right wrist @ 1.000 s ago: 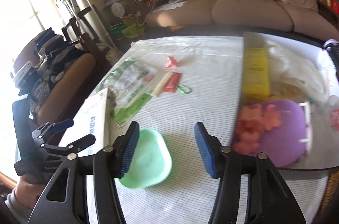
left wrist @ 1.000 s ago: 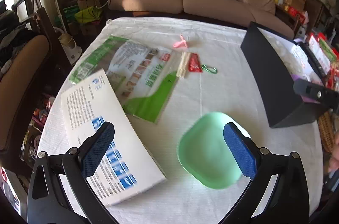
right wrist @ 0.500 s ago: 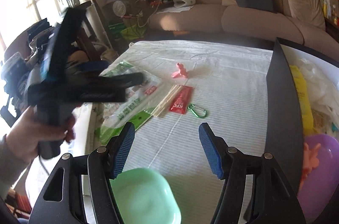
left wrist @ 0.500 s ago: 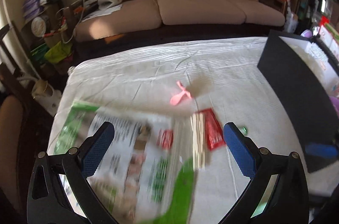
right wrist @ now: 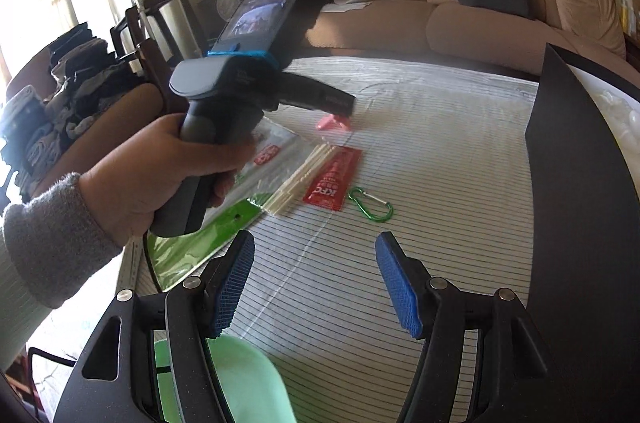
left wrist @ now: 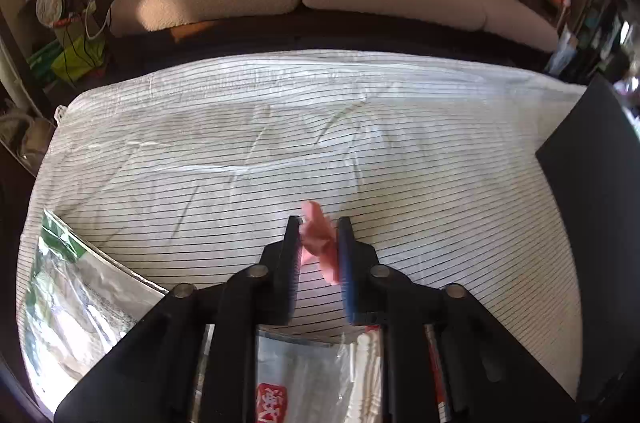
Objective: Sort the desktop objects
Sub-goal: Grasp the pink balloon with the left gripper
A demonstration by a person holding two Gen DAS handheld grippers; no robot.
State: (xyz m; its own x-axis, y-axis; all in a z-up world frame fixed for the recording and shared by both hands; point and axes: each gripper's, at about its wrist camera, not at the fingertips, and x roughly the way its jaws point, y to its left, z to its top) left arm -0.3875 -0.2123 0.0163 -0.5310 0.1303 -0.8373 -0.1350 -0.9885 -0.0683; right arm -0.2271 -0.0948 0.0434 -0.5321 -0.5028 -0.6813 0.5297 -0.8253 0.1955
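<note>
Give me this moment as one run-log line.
left gripper: closing on pink clip, clip between jaws | right gripper: open, empty, over tablecloth | black bin: at right

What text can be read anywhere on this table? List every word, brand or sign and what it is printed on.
"KFC": on the red sachet, seen upside down in the right wrist view.
Other small white print on that sachet: too small to read.
White characters on a red patch on the clear plastic bag: too blurred to read.
Green carabiner and pale sticks: no text.
</note>
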